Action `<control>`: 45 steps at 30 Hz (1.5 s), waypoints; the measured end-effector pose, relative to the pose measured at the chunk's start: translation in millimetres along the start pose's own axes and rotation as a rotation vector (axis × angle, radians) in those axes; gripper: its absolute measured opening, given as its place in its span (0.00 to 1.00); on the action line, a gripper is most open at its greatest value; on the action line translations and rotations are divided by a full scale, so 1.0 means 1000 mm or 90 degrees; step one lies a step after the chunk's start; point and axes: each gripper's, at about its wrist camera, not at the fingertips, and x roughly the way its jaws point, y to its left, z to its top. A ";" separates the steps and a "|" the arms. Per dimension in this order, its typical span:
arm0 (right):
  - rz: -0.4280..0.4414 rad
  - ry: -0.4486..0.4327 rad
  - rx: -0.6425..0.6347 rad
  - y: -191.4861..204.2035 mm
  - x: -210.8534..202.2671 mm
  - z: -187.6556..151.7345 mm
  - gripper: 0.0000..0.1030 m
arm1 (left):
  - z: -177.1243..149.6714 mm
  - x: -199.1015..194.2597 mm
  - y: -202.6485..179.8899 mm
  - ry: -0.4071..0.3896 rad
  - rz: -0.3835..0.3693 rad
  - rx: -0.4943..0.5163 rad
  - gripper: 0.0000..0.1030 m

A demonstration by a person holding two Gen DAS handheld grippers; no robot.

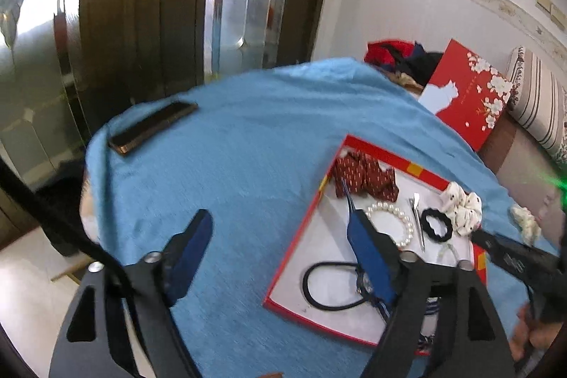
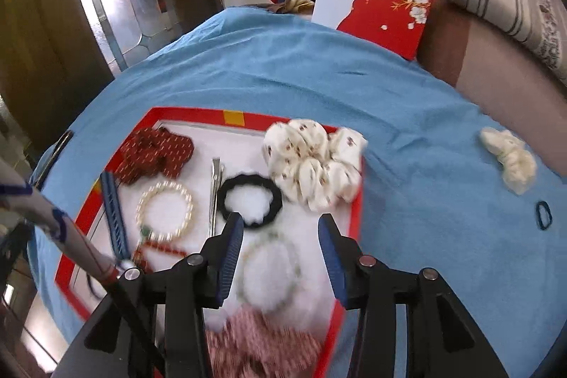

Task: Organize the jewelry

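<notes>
Cream scrunchie (image 2: 510, 158) out on blue cloth (image 2: 283, 66), well right of red tray (image 2: 354, 218). Soft, light, squashy; pinch across bunched fabric. Right tool (image 2: 281, 236) and left tool (image 1: 283, 236) both spread, empty.

A tray (image 2: 356, 215) lies on the cloth-covered table (image 2: 283, 66). In it, a bracelet (image 2: 165, 206), a hair clip (image 2: 214, 193) and a hair tie (image 2: 250, 201) sit side by side. A scrunchie (image 2: 315, 162) overlaps the tray's far right corner; another scrunchie (image 2: 510, 158) lies near the table's right edge.
</notes>
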 end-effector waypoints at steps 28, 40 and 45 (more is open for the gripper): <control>-0.084 0.010 0.046 -0.017 -0.111 -0.158 0.59 | -0.074 -0.089 -0.028 -0.011 -0.066 0.075 1.00; -0.081 -0.017 0.054 -0.012 -0.131 -0.172 0.63 | -0.087 -0.128 -0.027 0.007 -0.035 0.123 1.00; -0.087 -0.022 0.047 -0.016 -0.136 -0.178 0.65 | -0.096 -0.135 -0.039 0.021 -0.032 0.142 1.00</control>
